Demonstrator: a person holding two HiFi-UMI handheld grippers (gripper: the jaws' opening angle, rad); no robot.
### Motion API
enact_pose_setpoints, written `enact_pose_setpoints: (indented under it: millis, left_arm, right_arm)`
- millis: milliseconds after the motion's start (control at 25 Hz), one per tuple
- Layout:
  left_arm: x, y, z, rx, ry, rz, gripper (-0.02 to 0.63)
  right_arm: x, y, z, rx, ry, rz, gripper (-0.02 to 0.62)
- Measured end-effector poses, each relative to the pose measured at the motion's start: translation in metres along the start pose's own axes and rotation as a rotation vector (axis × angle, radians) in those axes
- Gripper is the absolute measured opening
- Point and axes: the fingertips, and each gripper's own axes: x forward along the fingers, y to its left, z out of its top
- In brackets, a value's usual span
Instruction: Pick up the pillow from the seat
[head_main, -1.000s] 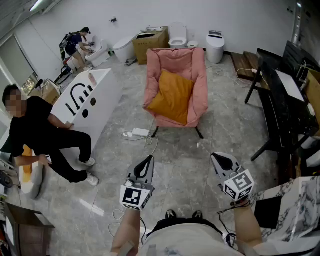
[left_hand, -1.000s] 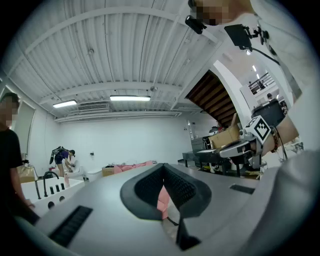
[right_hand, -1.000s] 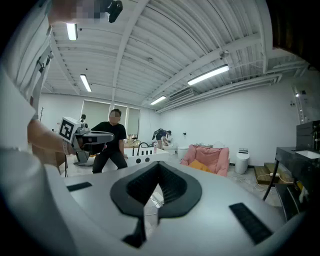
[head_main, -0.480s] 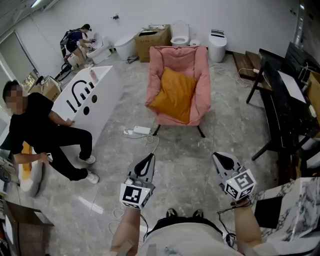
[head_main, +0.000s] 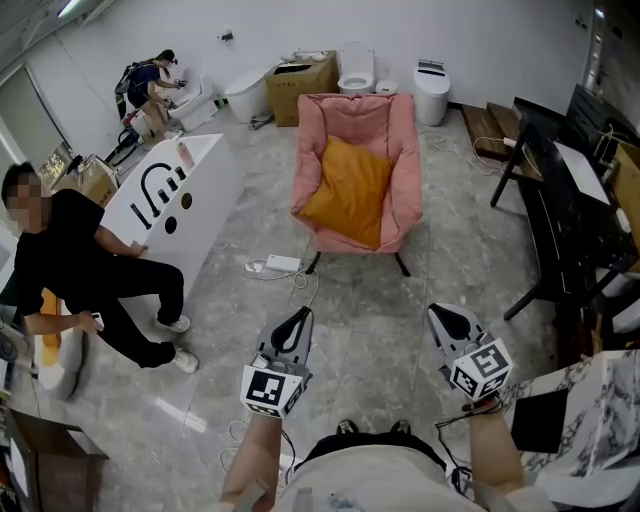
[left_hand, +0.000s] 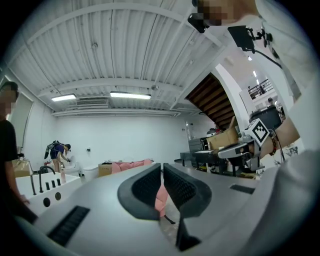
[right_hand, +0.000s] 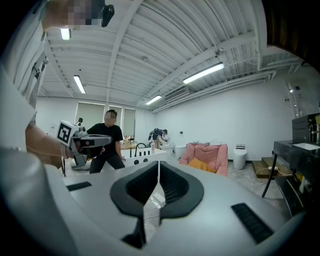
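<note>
An orange pillow (head_main: 347, 193) leans on the seat of a pink armchair (head_main: 402, 140) in the middle of the room; the right gripper view shows the pillow (right_hand: 202, 165) and the armchair (right_hand: 218, 151) far ahead. My left gripper (head_main: 300, 317) and right gripper (head_main: 437, 312) hang low near my body, well short of the chair, both shut and empty. In the left gripper view the shut gripper (left_hand: 162, 169) hides most of the armchair (left_hand: 131, 165). The right gripper (right_hand: 158, 165) has its jaws together.
A white power strip (head_main: 281, 265) with a cable lies on the floor before the chair. A white bathtub (head_main: 165, 195) and a crouching person (head_main: 90, 270) are at left. Dark desks (head_main: 570, 200) stand at right. Toilets (head_main: 355, 68) and a cardboard box (head_main: 300, 84) line the back wall.
The head view has shifted slightly. The crouching person at left has moved a little. Both grippers stay shut in about the same place.
</note>
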Motion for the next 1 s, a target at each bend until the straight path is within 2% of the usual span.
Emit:
enact_pose_setpoints:
  millis: [160,280,320,400,440,1000]
  left_arm:
    - [0.0,0.008,-0.004,-0.001,-0.006,-0.022,0.008]
    - [0.002,0.013,-0.005,0.0,0.027,-0.03,0.011]
    - [0.003,0.014,-0.006,-0.003,0.037,-0.034,0.022]
    - [0.006,0.014,-0.011,-0.009,0.026,-0.048,0.038]
    - [0.008,0.014,-0.013,-0.011,0.024,-0.052,0.04]
    - [0.075,0.049,-0.029,-0.037,0.059,-0.01,0.14]
  right_arm:
    - [0.006,0.004,0.0,0.004,-0.003,-0.014,0.017]
    - [0.011,0.005,-0.001,0.009,0.004,-0.022,0.022]
    - [0.012,0.006,-0.001,0.013,0.009,-0.021,0.034]
    - [0.014,0.005,-0.003,0.021,0.018,-0.022,0.112]
    - [0.015,0.003,-0.003,0.024,0.02,-0.024,0.118]
    - [0.089,-0.057,-0.007,0.059,0.037,0.033,0.141]
